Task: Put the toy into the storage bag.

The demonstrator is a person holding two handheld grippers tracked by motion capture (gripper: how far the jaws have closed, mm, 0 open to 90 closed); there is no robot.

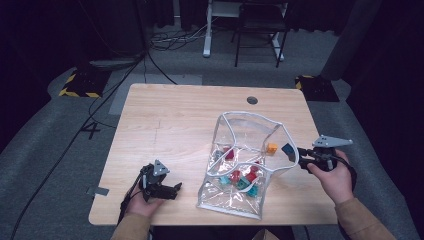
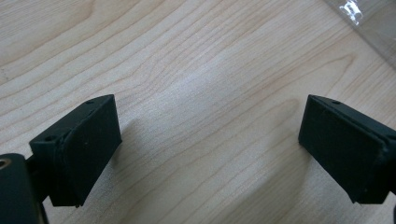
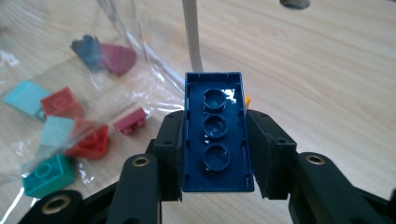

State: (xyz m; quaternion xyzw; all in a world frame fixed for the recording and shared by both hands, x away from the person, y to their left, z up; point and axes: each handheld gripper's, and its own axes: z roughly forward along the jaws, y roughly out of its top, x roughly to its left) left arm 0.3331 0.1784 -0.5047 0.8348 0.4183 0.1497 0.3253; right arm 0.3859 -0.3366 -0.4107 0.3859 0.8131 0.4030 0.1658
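Right gripper (image 3: 212, 154) clamps dark blue brick (image 3: 215, 133), no lettering legible; left gripper (image 2: 210, 149) open, empty.

Wooden table (image 1: 165, 115) on grey carpet (image 1: 45, 150), dark curtains (image 1: 40, 30) behind

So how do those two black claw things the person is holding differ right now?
The right gripper is clamped on a dark blue brick, underside facing the camera; the left gripper holds nothing. The right one's jaws stand narrow against the brick's sides, while the left one's stand wide apart over bare table. The right one is beside the clear bag; the left one is off to the bag's other side. Both have two black jaws.
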